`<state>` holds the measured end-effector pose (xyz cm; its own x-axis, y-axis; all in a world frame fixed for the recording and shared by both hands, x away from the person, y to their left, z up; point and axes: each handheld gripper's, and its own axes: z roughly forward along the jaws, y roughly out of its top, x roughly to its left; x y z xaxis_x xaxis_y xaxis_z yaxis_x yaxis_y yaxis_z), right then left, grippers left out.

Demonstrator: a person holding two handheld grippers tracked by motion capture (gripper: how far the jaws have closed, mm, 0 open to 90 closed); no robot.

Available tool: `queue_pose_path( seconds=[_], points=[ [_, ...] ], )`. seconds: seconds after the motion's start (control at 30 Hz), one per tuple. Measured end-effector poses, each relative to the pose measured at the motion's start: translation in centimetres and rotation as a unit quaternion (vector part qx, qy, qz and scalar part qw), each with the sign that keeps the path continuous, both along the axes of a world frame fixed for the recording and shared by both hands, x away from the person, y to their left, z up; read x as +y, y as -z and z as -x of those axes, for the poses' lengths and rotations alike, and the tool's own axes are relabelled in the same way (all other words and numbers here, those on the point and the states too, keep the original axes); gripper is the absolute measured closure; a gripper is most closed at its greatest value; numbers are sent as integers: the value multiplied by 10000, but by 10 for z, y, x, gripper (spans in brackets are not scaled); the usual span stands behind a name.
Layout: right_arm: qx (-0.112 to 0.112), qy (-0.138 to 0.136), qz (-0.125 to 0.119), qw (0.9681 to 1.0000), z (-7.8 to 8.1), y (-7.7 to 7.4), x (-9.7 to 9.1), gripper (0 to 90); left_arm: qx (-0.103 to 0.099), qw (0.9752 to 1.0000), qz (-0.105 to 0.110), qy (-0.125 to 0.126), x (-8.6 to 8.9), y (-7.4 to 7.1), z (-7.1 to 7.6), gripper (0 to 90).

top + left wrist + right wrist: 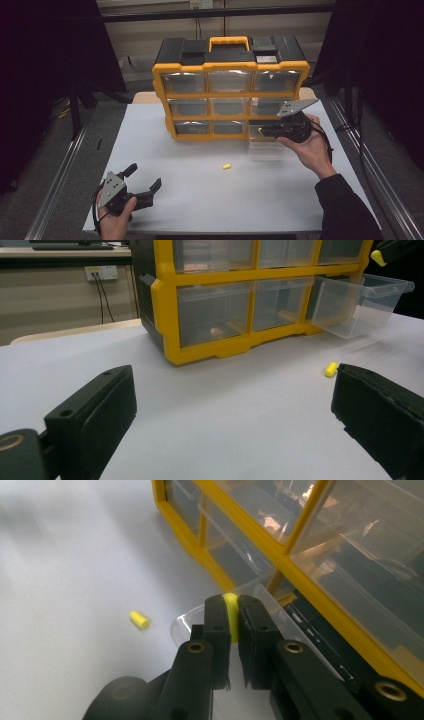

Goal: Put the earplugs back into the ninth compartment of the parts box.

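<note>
We pinch a small yellow foam earplug [230, 611] in the right gripper [231, 605], poised above the pulled-out clear plastic drawer [362, 305] for dropping; left gripper [145, 186] rests wide open.

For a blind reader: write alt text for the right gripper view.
The right gripper, jaws shut on a yellow earplug, hangs over the pulled-out clear drawer of a yellow organiser. A second earplug lies on the white table.
</note>
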<state>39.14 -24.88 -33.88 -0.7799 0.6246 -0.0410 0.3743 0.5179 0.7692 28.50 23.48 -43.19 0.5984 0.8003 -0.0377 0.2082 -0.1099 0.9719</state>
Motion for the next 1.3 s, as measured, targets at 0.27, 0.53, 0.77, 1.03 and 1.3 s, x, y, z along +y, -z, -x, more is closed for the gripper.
queue_pose_path(
  seconds=[0.27, 0.53, 0.77, 1.03, 1.3],
  points=[
    [323, 80, 272, 9991, -14, 2, -4, 829, -1, 10000, 7, -2, 0, 0, 0, 44],
    [625, -5, 599, 9962, -24, 6, -2, 827, 15, 10000, 20, 8, -1, 0, 0, 44],
    [811, -54, 712, 9941, -31, 7, -5, 827, 13, 10000, 14, 2, -1, 0, 0, 44],
    [1070, -113, 885, 9902, -39, 14, -7, 823, 25, 10000, -14, -1, -1, 0, -1, 43],
    [1174, -70, 938, 9886, -42, 20, -10, 821, 25, 10000, -43, 11, -1, 0, -1, 43]
  ],
)
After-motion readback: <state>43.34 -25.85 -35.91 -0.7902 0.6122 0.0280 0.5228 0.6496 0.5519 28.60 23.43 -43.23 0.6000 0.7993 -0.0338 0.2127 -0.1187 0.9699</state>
